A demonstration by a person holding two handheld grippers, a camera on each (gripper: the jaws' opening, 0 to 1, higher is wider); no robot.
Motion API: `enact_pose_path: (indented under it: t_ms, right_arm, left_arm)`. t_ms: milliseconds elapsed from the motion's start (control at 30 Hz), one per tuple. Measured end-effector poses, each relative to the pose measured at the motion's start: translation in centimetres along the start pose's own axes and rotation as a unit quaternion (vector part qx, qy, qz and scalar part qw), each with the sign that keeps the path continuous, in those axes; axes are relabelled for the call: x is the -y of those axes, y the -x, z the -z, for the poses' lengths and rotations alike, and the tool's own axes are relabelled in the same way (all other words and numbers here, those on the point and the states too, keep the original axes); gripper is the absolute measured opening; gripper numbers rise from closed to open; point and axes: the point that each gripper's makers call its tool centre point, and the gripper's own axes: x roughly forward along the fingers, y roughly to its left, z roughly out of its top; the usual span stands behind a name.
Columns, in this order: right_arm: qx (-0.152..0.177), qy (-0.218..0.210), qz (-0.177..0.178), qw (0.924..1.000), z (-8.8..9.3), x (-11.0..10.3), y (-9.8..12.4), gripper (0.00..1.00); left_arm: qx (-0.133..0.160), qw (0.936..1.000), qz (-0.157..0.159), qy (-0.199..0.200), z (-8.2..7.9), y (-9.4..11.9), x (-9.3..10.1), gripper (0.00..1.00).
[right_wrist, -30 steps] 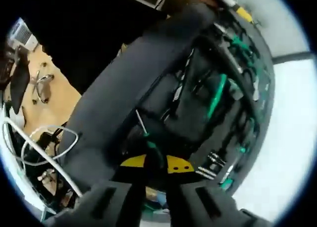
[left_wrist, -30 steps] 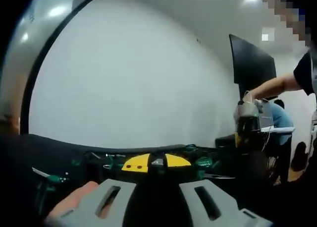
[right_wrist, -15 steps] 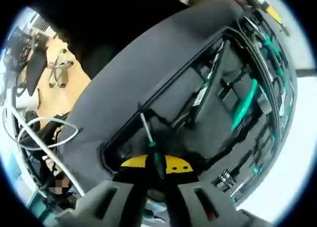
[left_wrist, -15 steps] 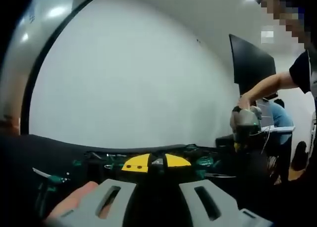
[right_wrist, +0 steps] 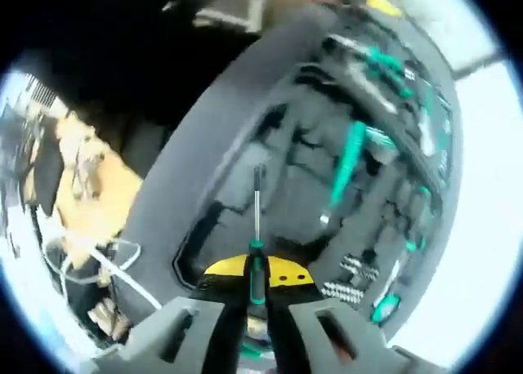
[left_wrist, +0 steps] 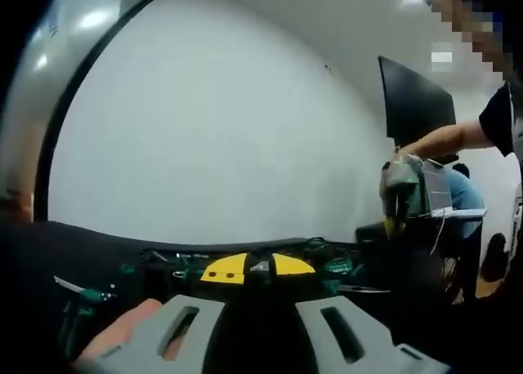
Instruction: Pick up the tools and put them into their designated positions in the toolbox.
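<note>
The open toolbox (right_wrist: 204, 137) has a dark foam insert (right_wrist: 294, 186) with cut-out slots; several green-handled tools (right_wrist: 347, 158) lie in them. My right gripper (right_wrist: 256, 286) is shut on a green-handled screwdriver (right_wrist: 257, 264), whose thin metal shaft (right_wrist: 257, 202) points out over the insert's near slots. From the left gripper view, that same gripper (left_wrist: 404, 190) hangs above the box's right end in a person's hand. My left gripper (left_wrist: 258, 268) sits low at the toolbox's edge, its yellow pads (left_wrist: 222, 269) nearly together around a small grey bit I cannot identify.
A white wall (left_wrist: 212, 137) stands behind the toolbox, a black monitor (left_wrist: 413, 104) to its right, and a seated person in blue (left_wrist: 464, 196) beyond. White cables (right_wrist: 94, 256) lie on a wooden floor (right_wrist: 90, 170) beside the table. A fingertip (left_wrist: 122, 331) shows by my left jaw.
The right gripper view has rolled and pulled back over the toolbox; the screwdriver shaft now points straight ahead instead of slanting left. The left gripper stays put.
</note>
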Motion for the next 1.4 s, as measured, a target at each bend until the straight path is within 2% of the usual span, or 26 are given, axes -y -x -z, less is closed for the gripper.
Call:
enact_pose_path:
  t_ms: [133, 233, 433, 533, 667, 767, 867, 900, 967, 1067, 1133, 1267, 1333, 1400]
  right_arm:
    - [0.0, -0.097, 0.019, 0.9951, -0.4, 2.3, 1.4, 0.05]
    - [-0.01, -0.137, 0.026, 0.9902, -0.6, 3.8, 2.0, 0.05]
    - [-0.04, -0.194, 0.039, 0.9794, 0.1, 6.9, 2.5, 0.05]
    - [-0.058, -0.202, 0.049, 0.9765, 0.7, 8.9, 2.4, 0.05]
    - [-0.073, -0.246, 0.061, 0.9646, 1.6, 11.7, 1.9, 0.05]
    - [-0.091, -0.251, 0.066, 0.9615, 1.9, 12.5, 1.5, 0.05]
    - [-0.139, -0.222, 0.082, 0.9615, 3.1, 13.8, 1.6, 0.05]
    - [-0.131, -0.227, 0.081, 0.9615, 2.7, 14.1, 1.3, 0.05]
    - [-0.143, -0.233, 0.084, 0.9582, 2.5, 14.8, 1.0, 0.05]
    - [-0.158, -0.224, 0.086, 0.9579, 2.3, 15.7, 0.3, 0.05]
    - [-0.163, -0.22, 0.084, 0.9581, 2.2, 17.3, -0.1, 0.05]
    - [-0.173, -0.207, 0.088, 0.9588, 1.8, 18.8, -1.2, 0.05]
    - [-0.173, -0.204, 0.086, 0.9596, 1.6, 20.5, -1.7, 0.05]
    - [-0.177, -0.199, 0.085, 0.9602, 1.5, 21.2, -2.5, 0.05]
  left_arm:
    - [-0.001, 1.0, -0.001, -0.001, 0.0, 0.0, 0.1, 0.12]
    - [0.0, 1.0, -0.001, 0.0, 0.0, 0.0, 0.0, 0.12]
    - [-0.001, 1.0, -0.001, 0.0, 0.0, 0.0, -0.2, 0.12]
    - [-0.001, 1.0, -0.002, -0.002, 0.1, 0.0, -0.2, 0.12]
    - [0.002, 1.0, 0.0, 0.0, 0.0, 0.1, -0.2, 0.12]
    - [0.003, 1.0, 0.0, 0.001, -0.1, 0.1, -0.2, 0.12]
    - [-0.003, 1.0, 0.0, -0.008, 0.2, 0.0, 0.0, 0.12]
    - [-0.006, 0.9999, 0.0, -0.012, 0.3, -0.1, 0.1, 0.12]
    - [-0.008, 0.9999, 0.002, -0.015, 0.4, 0.0, 0.2, 0.12]
    - [-0.009, 0.9998, 0.002, -0.017, 0.4, 0.0, 0.2, 0.12]
    - [-0.013, 0.9997, 0.0, -0.019, 0.5, 0.0, 0.2, 0.12]
    - [-0.013, 0.9997, 0.002, -0.021, 0.5, 0.0, 0.3, 0.12]
    - [-0.013, 0.9997, 0.002, -0.02, 0.5, 0.0, 0.3, 0.12]
    - [-0.011, 0.9997, 0.003, -0.019, 0.5, 0.0, 0.3, 0.12]
